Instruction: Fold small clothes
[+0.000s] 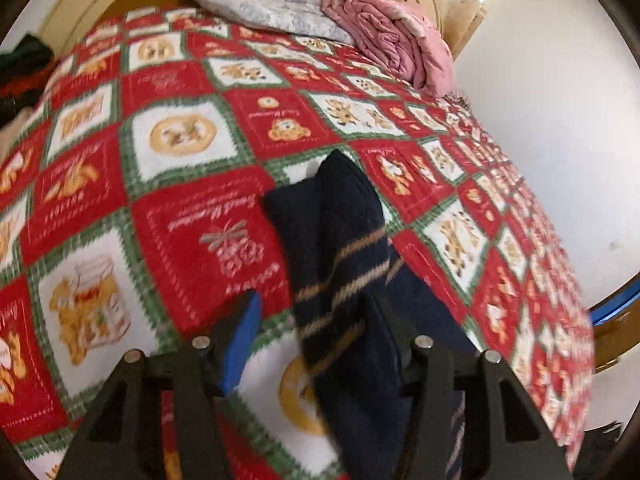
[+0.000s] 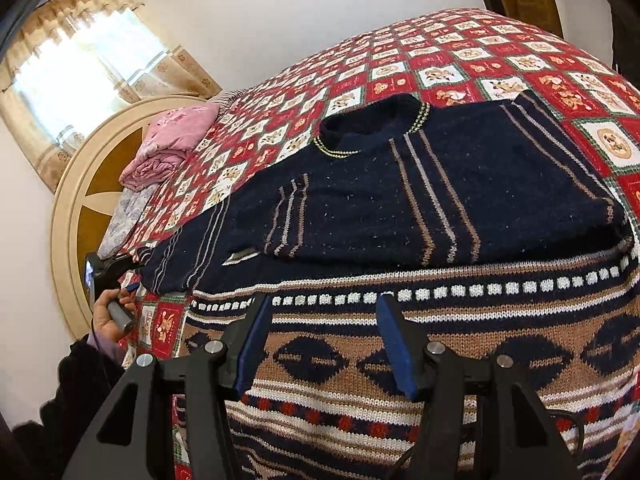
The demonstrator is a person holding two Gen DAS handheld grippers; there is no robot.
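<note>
Where sweater (image 2: 420,184) lies: patchwork quilt (image 1: 192,208), round headboard (image 2: 80,216), curtained window (image 2: 80,64).

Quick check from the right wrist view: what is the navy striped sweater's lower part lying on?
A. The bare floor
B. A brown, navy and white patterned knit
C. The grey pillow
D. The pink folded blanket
B: the navy striped sweater overlaps the top edge of the patterned knit, which lies nearest the right gripper on the quilt.

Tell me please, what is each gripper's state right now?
Left gripper: open; the navy sleeve lies between its fingers, unclamped.
Right gripper: open, empty, over the patterned sweater.
</note>
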